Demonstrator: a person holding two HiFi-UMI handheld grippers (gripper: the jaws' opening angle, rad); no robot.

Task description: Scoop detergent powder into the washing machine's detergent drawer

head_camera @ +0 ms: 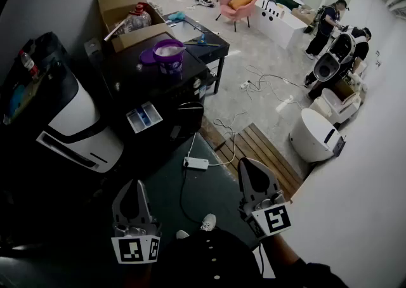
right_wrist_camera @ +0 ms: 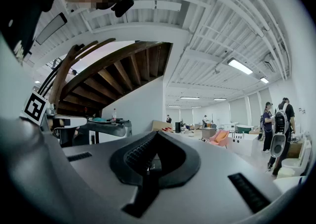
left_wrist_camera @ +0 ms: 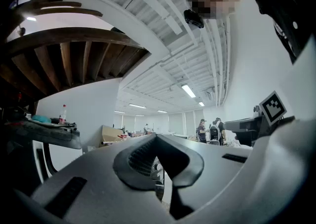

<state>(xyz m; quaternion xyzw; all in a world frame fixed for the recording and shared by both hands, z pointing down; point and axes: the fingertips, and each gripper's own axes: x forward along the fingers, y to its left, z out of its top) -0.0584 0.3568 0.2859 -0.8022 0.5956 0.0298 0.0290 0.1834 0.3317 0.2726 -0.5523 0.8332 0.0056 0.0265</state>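
Two grippers, nothing held.
The left gripper (head_camera: 132, 185) and right gripper (head_camera: 249, 166) are clenched shut, well apart from the drawer (head_camera: 144, 117).

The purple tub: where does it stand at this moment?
In the head view, the purple tub stands upper left of centre on the black washing machine, beside the cardboard box.

Held the left gripper (head_camera: 130, 185) and the right gripper (head_camera: 244, 165) low, close before the torso, side by side and well apart. Pointed both forward, noses tilted upward, the right one carried slightly ahead of the left. Closed the jaws of each tip to tip, with nothing between them. Turned the left marker cube (head_camera: 135, 248) and right marker cube (head_camera: 274, 218) up toward the head. Reached in with the right forearm (head_camera: 288, 260), dark-sleeved, behind its gripper.
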